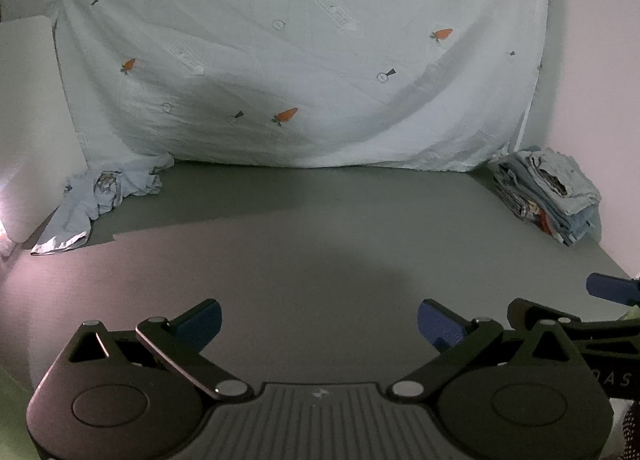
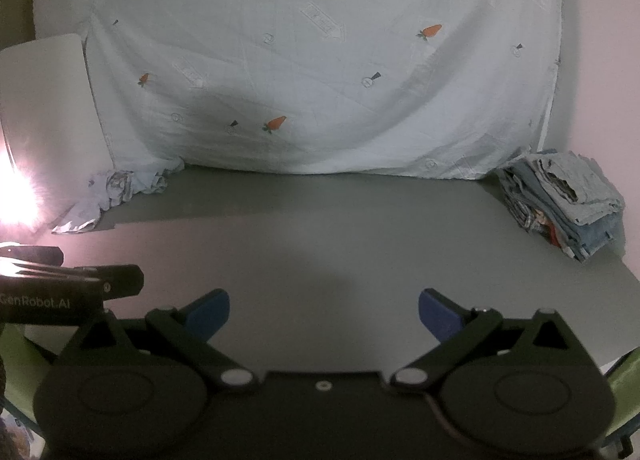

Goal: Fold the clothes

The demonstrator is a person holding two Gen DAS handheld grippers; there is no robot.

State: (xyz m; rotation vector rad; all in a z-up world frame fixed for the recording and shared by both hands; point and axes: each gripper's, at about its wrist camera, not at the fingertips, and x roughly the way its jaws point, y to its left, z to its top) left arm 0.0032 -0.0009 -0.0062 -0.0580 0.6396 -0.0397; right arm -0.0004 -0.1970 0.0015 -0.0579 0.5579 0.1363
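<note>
A crumpled pale blue garment (image 1: pixel 102 194) (image 2: pixel 116 192) lies at the far left corner of the grey table (image 1: pixel 320 244) (image 2: pixel 328 236). A stack of folded clothes (image 1: pixel 552 196) (image 2: pixel 568 204) sits at the far right corner. My left gripper (image 1: pixel 320 324) hovers over the near table edge, open, with nothing between its blue pads. My right gripper (image 2: pixel 324 314) is beside it, also open and holding nothing. One blue finger of the right gripper (image 1: pixel 612 288) shows at the right edge of the left wrist view. The left gripper's black body (image 2: pixel 60 284) appears at the left of the right wrist view.
A pale sheet printed with carrots (image 1: pixel 304 60) (image 2: pixel 320 60) hangs behind the table as a backdrop. A white panel (image 1: pixel 28 120) (image 2: pixel 48 112) stands at the left, with bright glare (image 2: pixel 16 196) below it. A pale wall borders the right side.
</note>
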